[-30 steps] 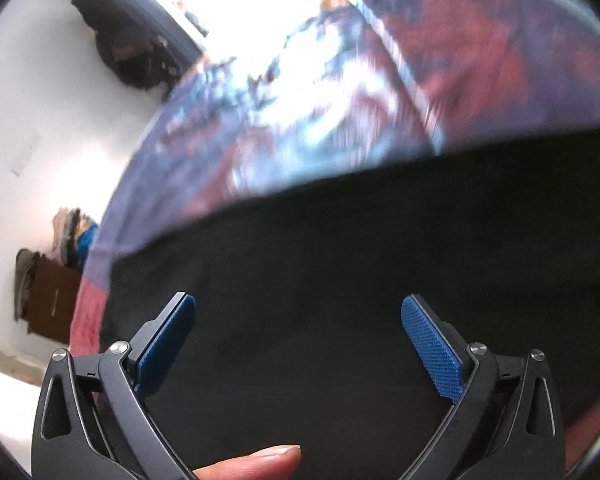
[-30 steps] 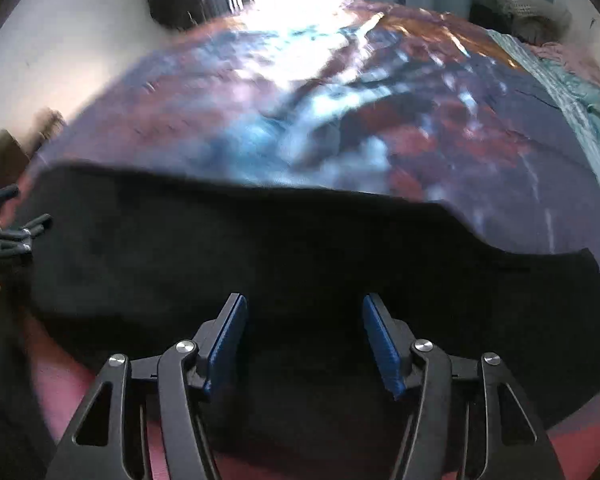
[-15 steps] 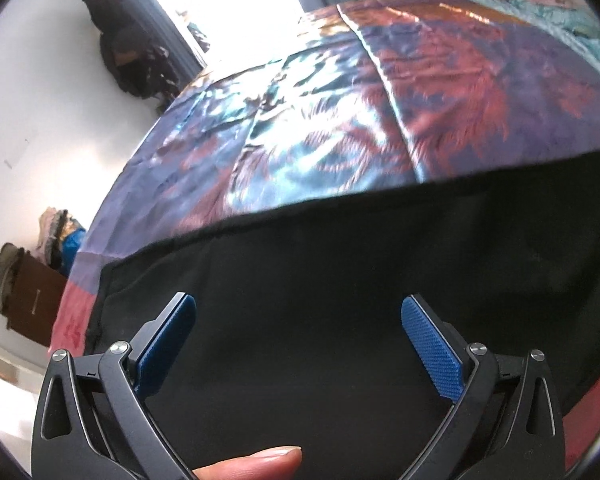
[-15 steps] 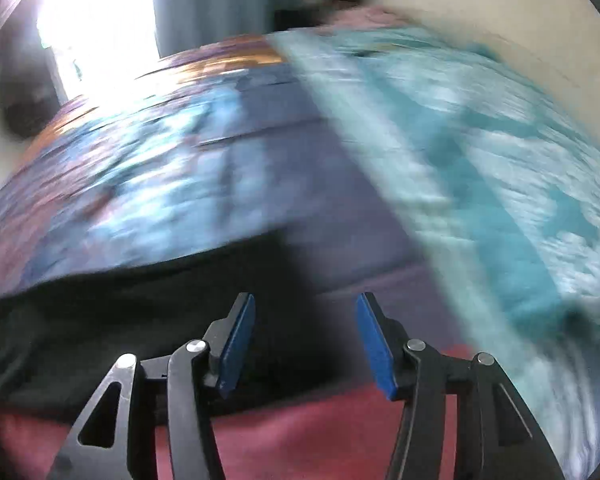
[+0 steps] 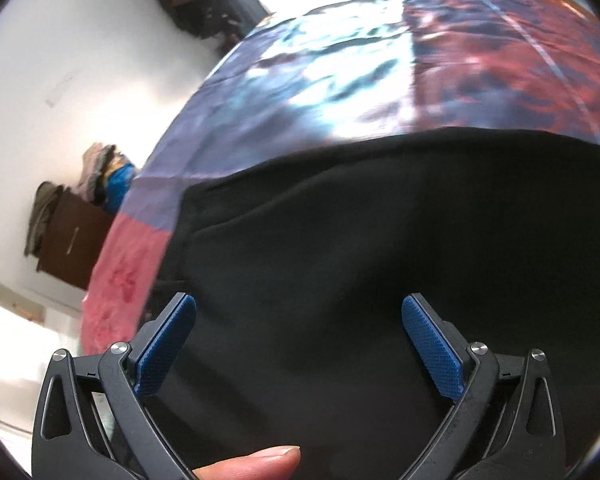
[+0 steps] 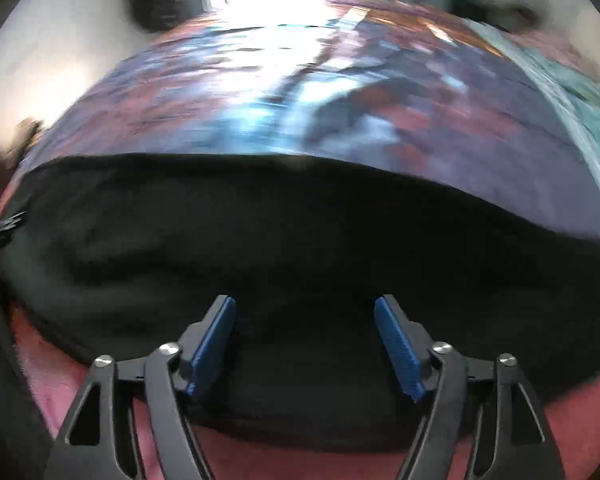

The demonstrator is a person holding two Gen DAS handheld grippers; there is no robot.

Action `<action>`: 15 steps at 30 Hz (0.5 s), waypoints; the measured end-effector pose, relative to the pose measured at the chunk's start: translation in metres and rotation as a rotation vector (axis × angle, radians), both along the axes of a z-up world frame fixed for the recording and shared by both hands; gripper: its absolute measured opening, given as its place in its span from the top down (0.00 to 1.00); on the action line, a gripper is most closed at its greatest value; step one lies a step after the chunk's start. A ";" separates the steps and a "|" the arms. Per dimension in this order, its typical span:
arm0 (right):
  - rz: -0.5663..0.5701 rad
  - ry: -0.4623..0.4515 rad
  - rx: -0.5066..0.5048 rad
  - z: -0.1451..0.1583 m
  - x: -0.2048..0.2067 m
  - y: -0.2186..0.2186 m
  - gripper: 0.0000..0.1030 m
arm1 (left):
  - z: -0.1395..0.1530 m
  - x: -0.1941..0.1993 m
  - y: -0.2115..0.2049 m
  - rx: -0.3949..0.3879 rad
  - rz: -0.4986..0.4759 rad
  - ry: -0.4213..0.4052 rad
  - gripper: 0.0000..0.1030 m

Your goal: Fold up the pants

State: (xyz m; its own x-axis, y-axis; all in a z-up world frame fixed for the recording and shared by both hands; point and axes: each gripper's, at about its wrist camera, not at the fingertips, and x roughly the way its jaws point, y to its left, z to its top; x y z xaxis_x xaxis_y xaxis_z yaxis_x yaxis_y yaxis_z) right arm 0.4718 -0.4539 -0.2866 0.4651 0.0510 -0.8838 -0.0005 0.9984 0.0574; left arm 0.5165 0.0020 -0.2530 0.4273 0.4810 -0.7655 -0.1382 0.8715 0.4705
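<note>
Black pants [image 5: 360, 240] lie spread across a bed with a patterned purple, blue and red cover [image 5: 340, 72]. In the left wrist view my left gripper [image 5: 298, 336] is open and empty, its blue pads just above the cloth near the pants' left end. In the right wrist view the pants [image 6: 300, 232] form a wide dark band. My right gripper [image 6: 304, 332] is open and empty, over the pants' near edge. The left gripper [image 6: 0, 228] shows at the far left edge there.
A brown cabinet [image 5: 68, 240] with piled clothes stands by the white wall left of the bed. Dark clothes [image 5: 196, 0] hang by the bright window. A teal blanket [image 6: 580, 92] lies at the bed's far right. The bed's pink border [image 6: 52, 384] runs along the near edge.
The right gripper swung right toward the teal blanket, then back over the middle of the pants. The left gripper shifted toward the pants' left end. Both stayed open.
</note>
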 end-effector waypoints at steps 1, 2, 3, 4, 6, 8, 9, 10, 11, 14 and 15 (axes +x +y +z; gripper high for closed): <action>-0.042 0.013 -0.007 0.000 -0.007 -0.019 0.24 | 0.000 0.002 0.009 0.005 0.025 0.002 0.00; -0.066 0.022 -0.016 0.000 -0.011 -0.029 0.24 | -0.001 0.003 0.018 0.007 0.050 0.006 0.00; -0.104 0.032 -0.035 0.001 -0.017 -0.044 0.24 | 0.001 0.005 0.024 0.004 0.075 0.009 0.00; -0.145 0.041 -0.061 0.004 -0.023 -0.057 0.24 | 0.003 0.003 0.032 -0.001 0.092 0.007 0.00; -0.196 0.032 -0.096 0.019 -0.032 -0.069 0.24 | 0.015 -0.006 0.033 -0.023 0.114 -0.011 0.00; -0.181 -0.034 -0.095 0.047 -0.053 -0.061 0.24 | 0.030 -0.024 0.021 -0.055 0.061 -0.036 0.00; -0.167 -0.062 -0.093 0.059 -0.065 -0.052 0.24 | 0.038 -0.039 0.010 -0.068 0.014 -0.053 0.00; -0.151 -0.089 -0.080 0.070 -0.080 -0.042 0.24 | 0.045 -0.058 -0.005 -0.090 -0.043 -0.060 0.00; -0.126 -0.119 -0.042 0.083 -0.099 -0.022 0.24 | 0.049 -0.073 -0.018 -0.111 -0.083 -0.060 0.00; -0.041 -0.150 0.074 0.094 -0.150 0.038 0.18 | 0.055 -0.132 -0.065 -0.229 -0.252 -0.023 0.00; -0.006 -0.148 0.105 0.091 -0.165 0.057 0.17 | 0.054 -0.154 -0.083 -0.269 -0.309 0.004 0.00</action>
